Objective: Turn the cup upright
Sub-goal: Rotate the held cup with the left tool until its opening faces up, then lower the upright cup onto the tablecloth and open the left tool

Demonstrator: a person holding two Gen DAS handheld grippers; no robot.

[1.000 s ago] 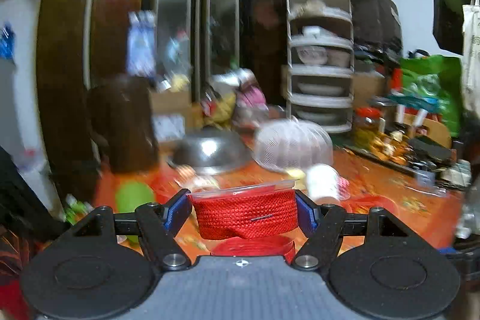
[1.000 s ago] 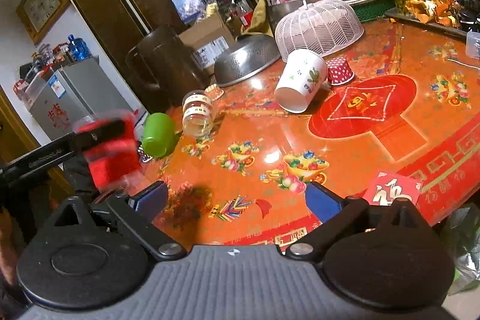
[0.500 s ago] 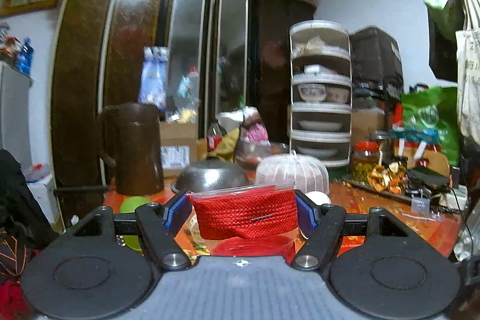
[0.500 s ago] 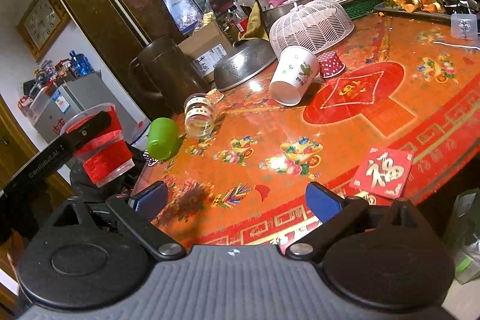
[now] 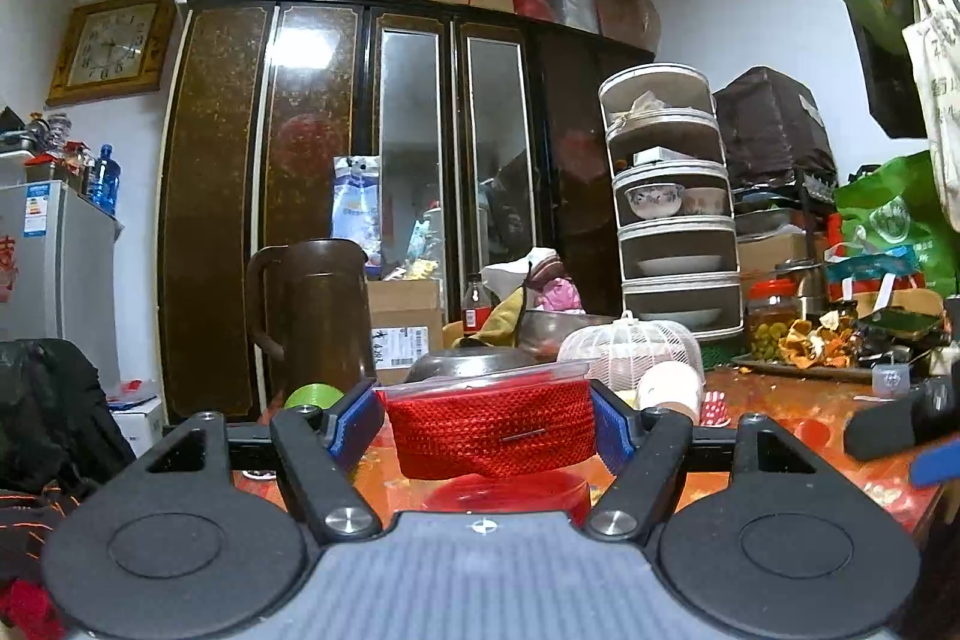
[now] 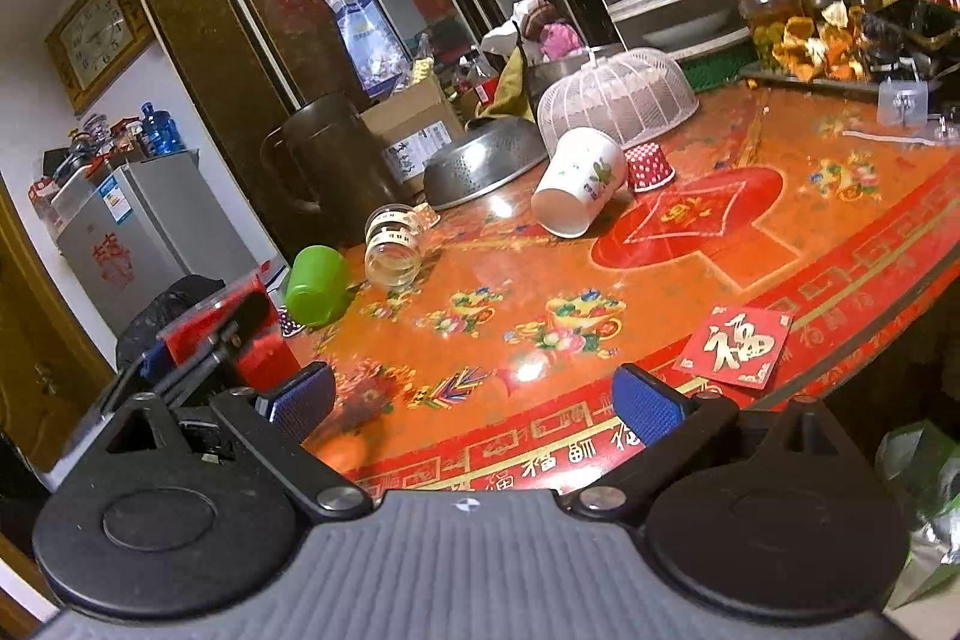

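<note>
Readable writing is scarce. A red envelope near the table's front edge carries one large gold character, 福; the same character repeats in gold along the table border. The clear glass jar lying on its side has banded labels, too small to read. The cardboard box behind the steel bowl bears a shipping label, illegible. The wall clock shows Arabic numerals.

Left gripper: both blue pads are clamped on the red cup, a clear plastic cup wrapped in a red woven sleeve. Its rim is up and its red base down, upright between the fingers, with a pad on each side of the sleeve. Whether the base rests on the table cannot be determined; the gripper body hides the underside. In the right wrist view this cup sits at the table's left end, largely masked by the left gripper.

Right gripper: fingers spread wide, nothing between them, above the table's front edge.

Relative to the red cup, a green cup lies on its side just beyond; a white floral paper cup lies tipped farther right, against a red polka-dot cup and near the white mesh food cover.
</note>
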